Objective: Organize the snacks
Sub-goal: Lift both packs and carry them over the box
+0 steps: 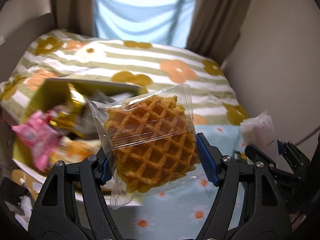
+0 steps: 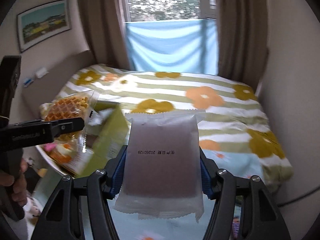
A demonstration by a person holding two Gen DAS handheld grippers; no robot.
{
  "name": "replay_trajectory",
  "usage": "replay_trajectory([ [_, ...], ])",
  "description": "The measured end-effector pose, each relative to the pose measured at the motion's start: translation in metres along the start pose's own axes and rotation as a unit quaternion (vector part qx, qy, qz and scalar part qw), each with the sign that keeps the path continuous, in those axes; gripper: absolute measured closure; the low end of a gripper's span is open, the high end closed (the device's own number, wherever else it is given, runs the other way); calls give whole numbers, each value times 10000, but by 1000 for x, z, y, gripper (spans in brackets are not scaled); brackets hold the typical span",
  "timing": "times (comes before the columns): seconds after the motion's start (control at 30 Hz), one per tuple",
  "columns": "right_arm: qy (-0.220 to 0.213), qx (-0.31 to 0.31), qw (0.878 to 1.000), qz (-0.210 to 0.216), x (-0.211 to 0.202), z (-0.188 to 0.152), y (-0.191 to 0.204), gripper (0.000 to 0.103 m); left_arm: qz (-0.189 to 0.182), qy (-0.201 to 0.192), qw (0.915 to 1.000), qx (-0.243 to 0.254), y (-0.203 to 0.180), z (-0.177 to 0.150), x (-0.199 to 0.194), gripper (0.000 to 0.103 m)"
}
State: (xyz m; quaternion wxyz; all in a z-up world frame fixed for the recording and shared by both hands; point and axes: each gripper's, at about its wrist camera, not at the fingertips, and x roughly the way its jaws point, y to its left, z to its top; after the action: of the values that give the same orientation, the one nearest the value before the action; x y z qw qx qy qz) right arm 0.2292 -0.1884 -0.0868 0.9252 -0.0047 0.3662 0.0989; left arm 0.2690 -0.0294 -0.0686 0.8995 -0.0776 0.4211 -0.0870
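Now both grippers hold packets level above the bed.
Left gripper [image 1: 154,160] clamps the waffle packet [image 1: 148,142] between its pads; right gripper [image 2: 162,172] clamps the frosted packet [image 2: 162,160] likewise.

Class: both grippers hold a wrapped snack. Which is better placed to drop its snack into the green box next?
Probably left. The left gripper holds the waffle pack beside the green box; the right gripper with the frosted packet sits farther right.

Both tong-mounted; shared bed [image 1: 140,64] ahead
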Motion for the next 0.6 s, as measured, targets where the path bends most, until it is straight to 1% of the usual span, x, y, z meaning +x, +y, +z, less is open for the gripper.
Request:
replay_trajectory([
  [0.17, 5, 55, 9993, 370, 24, 25, 54, 45, 221, -44, 9997, -133, 69, 23, -10, 34],
  [0.37, 141, 105, 9978, 642, 67, 44, 114, 45, 367, 130, 9989, -277, 150, 36, -3, 34],
  [0.5, 289, 121, 9972, 683, 93, 51, 142, 45, 426, 358, 9980, -307, 190, 41, 19, 34],
  [0.6, 452, 205, 9966, 660, 112, 51, 160, 45, 389, 544, 9974, -253, 206, 42, 40, 34],
])
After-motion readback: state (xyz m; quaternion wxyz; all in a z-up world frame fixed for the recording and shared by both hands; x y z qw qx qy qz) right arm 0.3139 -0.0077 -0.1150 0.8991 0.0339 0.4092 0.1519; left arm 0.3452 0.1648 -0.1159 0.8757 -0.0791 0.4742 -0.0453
